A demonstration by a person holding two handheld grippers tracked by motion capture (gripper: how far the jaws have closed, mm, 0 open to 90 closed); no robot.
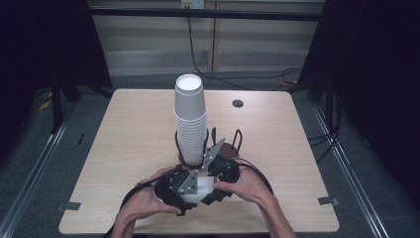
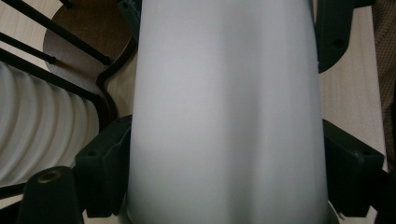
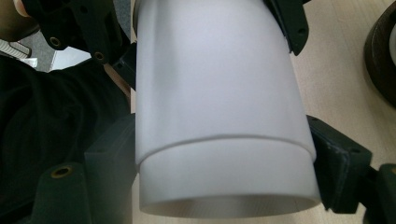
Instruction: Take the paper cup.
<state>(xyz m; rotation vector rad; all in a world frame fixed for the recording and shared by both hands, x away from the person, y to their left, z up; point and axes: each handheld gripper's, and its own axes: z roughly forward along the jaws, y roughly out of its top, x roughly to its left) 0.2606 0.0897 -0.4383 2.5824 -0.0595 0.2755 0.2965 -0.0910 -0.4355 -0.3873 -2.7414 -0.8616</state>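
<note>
Low over the table's front, a pair of nested white foam cups (image 1: 202, 189) lies on its side between both hands. My left gripper (image 1: 173, 188) is shut on the cups from the left, its black jaws pressing both sides of the cup wall (image 2: 224, 112). My right gripper (image 1: 224, 172) is shut on them from the right. In the right gripper view a seam shows where one cup (image 3: 219, 182) sits inside the other (image 3: 210, 74). A tall stack of white cups (image 1: 189, 119) stands just behind the grippers in a black wire holder (image 1: 236, 139).
The holder's round wooden base (image 2: 88, 32) and wires are close on the left of the left gripper view, beside the stack's ribbed rims (image 2: 42, 126). A dark grommet hole (image 1: 237, 103) is in the light wooden table (image 1: 124, 139) at the back right. The floor drops away on all sides.
</note>
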